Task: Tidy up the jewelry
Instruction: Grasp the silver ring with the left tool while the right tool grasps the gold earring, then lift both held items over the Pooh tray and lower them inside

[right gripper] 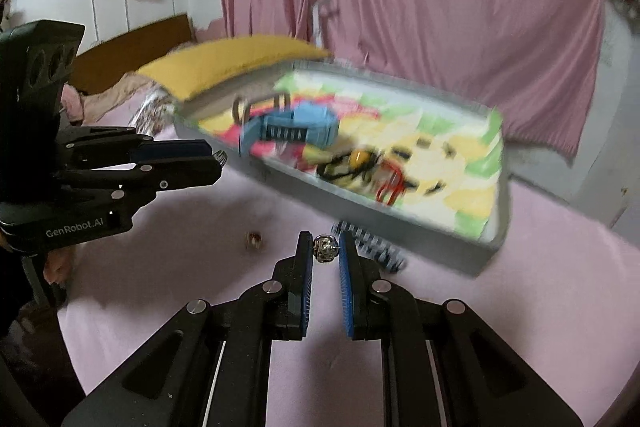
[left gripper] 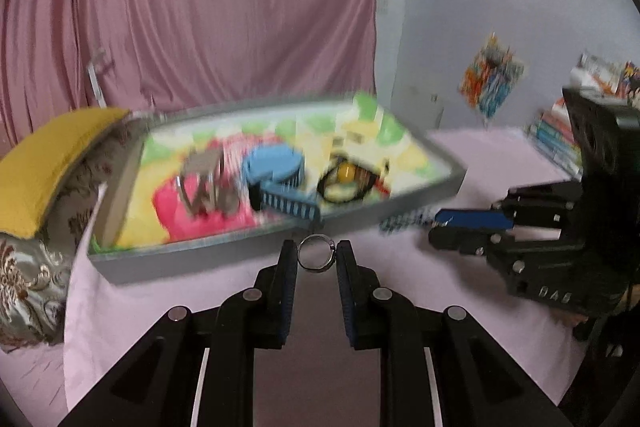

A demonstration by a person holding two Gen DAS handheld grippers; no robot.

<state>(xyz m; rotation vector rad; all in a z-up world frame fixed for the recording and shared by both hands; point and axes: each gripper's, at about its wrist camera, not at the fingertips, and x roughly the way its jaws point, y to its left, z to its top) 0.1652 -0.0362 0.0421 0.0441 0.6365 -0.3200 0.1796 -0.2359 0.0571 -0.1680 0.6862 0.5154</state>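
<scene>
A silver ring (left gripper: 317, 253) is pinched edge-on between the tips of the left gripper (left gripper: 317, 255), above the pink bedsheet (left gripper: 160, 291). The right gripper (right gripper: 326, 249) has its jaws narrowed on 1 small ornate ring (right gripper: 325, 247). Ahead lies the grey tray (right gripper: 400, 219) with its colourful lining — blurred. Both grips look slight, so each ring is best carried slowly over the rim and released low. 1 more small piece (right gripper: 254, 239) rests on the sheet.

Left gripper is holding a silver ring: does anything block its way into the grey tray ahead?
Only the tray's own near wall: it stands between the silver ring in the left gripper and the patterned floor, so the ring would likely need to go over it. Nothing else visibly intervenes, though the tray is blurred.
</scene>
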